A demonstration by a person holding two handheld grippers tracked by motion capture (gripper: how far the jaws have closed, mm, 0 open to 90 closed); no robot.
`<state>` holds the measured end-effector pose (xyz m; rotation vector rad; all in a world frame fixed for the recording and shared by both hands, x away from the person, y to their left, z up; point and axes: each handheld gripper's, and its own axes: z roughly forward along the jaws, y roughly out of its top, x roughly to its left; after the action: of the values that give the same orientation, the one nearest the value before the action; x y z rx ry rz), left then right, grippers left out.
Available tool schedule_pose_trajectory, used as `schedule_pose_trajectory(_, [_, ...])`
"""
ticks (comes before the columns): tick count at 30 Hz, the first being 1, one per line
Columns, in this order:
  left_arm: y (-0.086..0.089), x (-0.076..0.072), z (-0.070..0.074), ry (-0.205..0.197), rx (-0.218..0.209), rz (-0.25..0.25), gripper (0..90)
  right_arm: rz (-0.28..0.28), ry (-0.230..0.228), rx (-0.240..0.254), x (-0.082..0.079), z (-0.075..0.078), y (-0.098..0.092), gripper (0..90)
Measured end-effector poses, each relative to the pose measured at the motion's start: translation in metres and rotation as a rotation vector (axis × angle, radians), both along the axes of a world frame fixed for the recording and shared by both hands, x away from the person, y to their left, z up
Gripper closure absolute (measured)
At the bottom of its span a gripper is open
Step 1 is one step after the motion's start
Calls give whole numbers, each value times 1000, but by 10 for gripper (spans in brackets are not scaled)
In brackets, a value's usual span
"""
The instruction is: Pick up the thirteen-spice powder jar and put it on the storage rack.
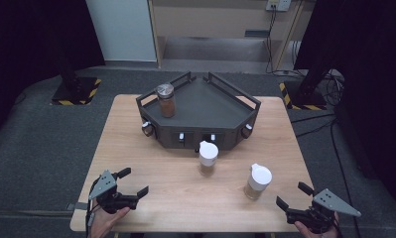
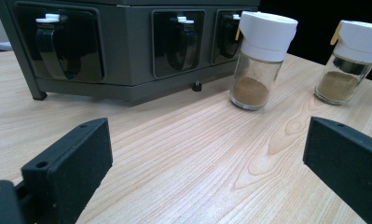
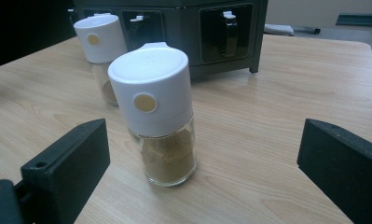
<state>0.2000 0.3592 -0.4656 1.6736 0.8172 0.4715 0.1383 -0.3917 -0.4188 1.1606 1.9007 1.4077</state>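
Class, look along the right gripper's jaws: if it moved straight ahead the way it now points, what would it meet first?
Most likely the nearer white-capped spice jar, which stands just ahead of the open right gripper, a little off-centre between its jaws. The second white-capped jar and the dark rack lie farther back.

- The left gripper [image 1: 134,182] is black, with a grey three-cornered plate on top and a thin cable at its rear.
- Its jaws are blocky matte black slabs, each with a small round hole.
- The right gripper [image 1: 293,195] is black too and carries a matching grey plate.
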Motion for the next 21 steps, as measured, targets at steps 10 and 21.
schedule_pose_trajectory(10, [0,1,0,7,0,-3,0,23,-20,-5,0,17,7,23])
schedule_pose_trajectory(21, [0,1,0,11,-2,-1,0,97,-7,0,18,49,24,21])
